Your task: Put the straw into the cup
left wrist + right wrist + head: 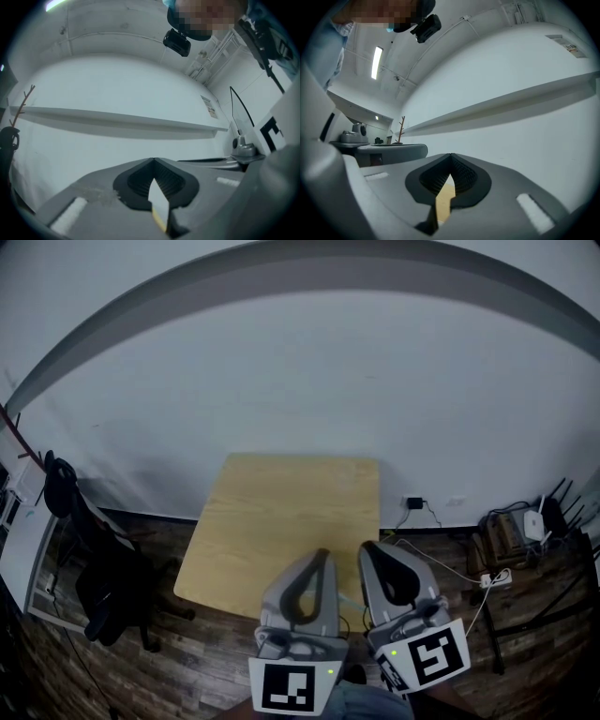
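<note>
No straw and no cup show in any view. A bare light wooden table point(281, 512) stands against the white wall. Both grippers hang over its near edge, side by side and pointing at the wall. My left gripper point(323, 555) has its jaws meeting at the tips with nothing between them; in the left gripper view point(153, 160) only a sliver of tabletop shows through the gap behind the tips. My right gripper point(367, 547) is likewise shut and empty, its tips touching in the right gripper view point(451, 154).
A black chair point(103, 587) stands on the wooden floor left of the table. Cables and a power strip point(495, 577) lie on the floor at the right, near a white router point(534, 521). A coat stand point(401, 129) is far off by the wall.
</note>
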`<state>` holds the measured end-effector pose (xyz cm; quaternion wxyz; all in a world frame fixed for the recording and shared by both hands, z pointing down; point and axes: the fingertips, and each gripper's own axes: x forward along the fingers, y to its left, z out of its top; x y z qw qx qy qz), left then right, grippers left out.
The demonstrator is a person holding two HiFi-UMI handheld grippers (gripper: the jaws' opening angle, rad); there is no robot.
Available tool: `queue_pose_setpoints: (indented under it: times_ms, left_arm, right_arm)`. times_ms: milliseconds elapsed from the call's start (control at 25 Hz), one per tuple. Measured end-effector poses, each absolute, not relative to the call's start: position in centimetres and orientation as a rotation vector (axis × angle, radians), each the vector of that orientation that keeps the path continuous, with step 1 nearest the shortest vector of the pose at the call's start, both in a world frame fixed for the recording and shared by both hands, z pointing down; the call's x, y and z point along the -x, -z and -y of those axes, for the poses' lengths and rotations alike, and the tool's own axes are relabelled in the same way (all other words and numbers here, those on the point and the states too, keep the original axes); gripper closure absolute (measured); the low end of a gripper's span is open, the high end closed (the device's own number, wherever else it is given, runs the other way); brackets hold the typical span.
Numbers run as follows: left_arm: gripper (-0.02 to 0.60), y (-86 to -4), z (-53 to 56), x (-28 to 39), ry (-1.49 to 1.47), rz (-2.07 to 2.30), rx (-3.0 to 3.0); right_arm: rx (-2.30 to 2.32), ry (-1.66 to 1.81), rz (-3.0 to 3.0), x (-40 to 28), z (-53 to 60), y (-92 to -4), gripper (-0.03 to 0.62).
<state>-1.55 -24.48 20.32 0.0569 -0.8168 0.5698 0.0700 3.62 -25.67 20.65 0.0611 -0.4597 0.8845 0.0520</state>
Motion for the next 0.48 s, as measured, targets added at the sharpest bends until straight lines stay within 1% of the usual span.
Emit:
queue_pose_setpoints:
  times_ms: [480]
  left_arm:
    - [0.565, -20.54, 24.05, 1.33, -0.202, -1.721, 2.483]
  right_arm:
    - [1.398, -0.122, -2.697, -3.63, 25.19, -21.35, 0.588]
